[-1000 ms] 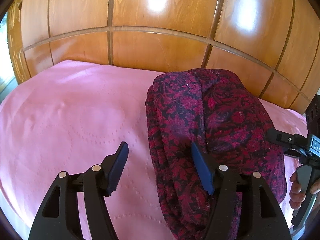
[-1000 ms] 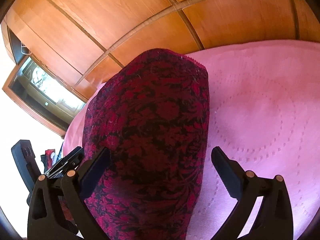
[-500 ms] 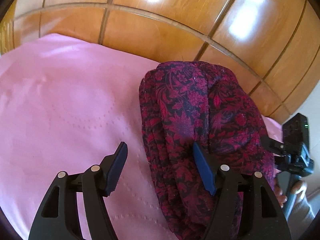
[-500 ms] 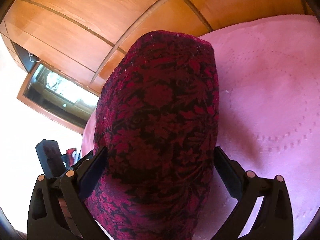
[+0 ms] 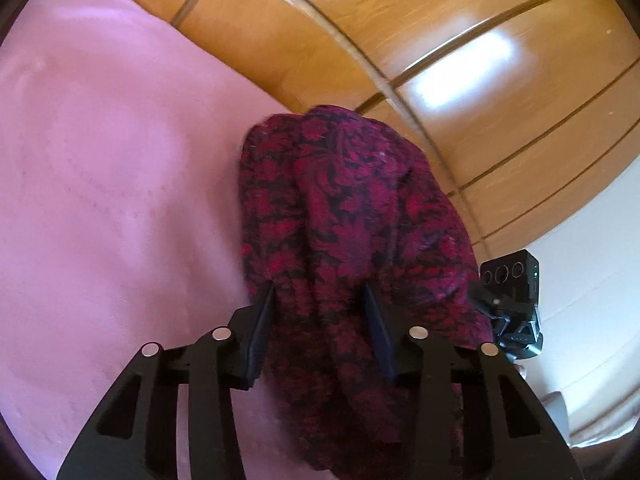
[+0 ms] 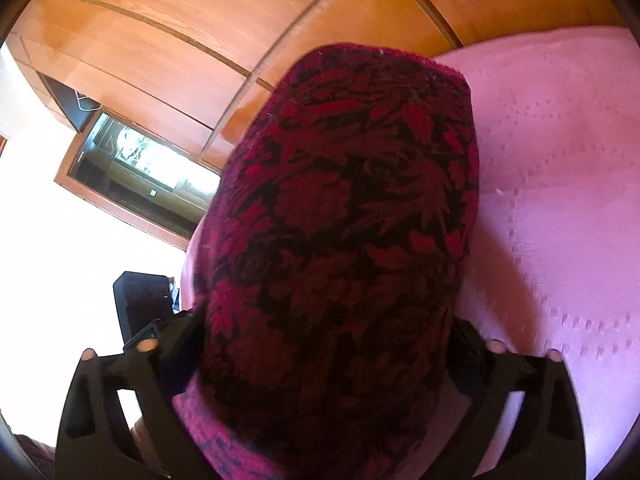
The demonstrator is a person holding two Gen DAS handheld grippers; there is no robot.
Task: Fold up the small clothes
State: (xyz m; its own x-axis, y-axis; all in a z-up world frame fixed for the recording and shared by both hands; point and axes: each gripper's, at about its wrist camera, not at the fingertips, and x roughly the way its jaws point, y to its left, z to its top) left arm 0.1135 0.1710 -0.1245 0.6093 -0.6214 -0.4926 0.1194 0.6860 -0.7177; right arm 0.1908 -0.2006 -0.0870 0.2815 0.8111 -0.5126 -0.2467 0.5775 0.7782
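A pink bedspread (image 5: 100, 200), stitched with dotted curves, covers the bed below glossy wooden panelling (image 5: 460, 60). On the bedspread, near the panelling, the folded garment (image 5: 344, 216) forms a thick bundle of dark fabric printed with crimson flowers and leaves, its layered edges stacked along one side. The left gripper (image 5: 318, 300) has its jaws pressed into the near end of the garment, pinching a bunched fold. The right gripper (image 6: 328, 344) straddles the garment's other near side, jaws closed against its flanks; the cloth fills most of that view and hides the fingertips. Beside the garment, beyond the bedspread's edge, a wood-framed glass opening (image 6: 136, 168) shows bright.
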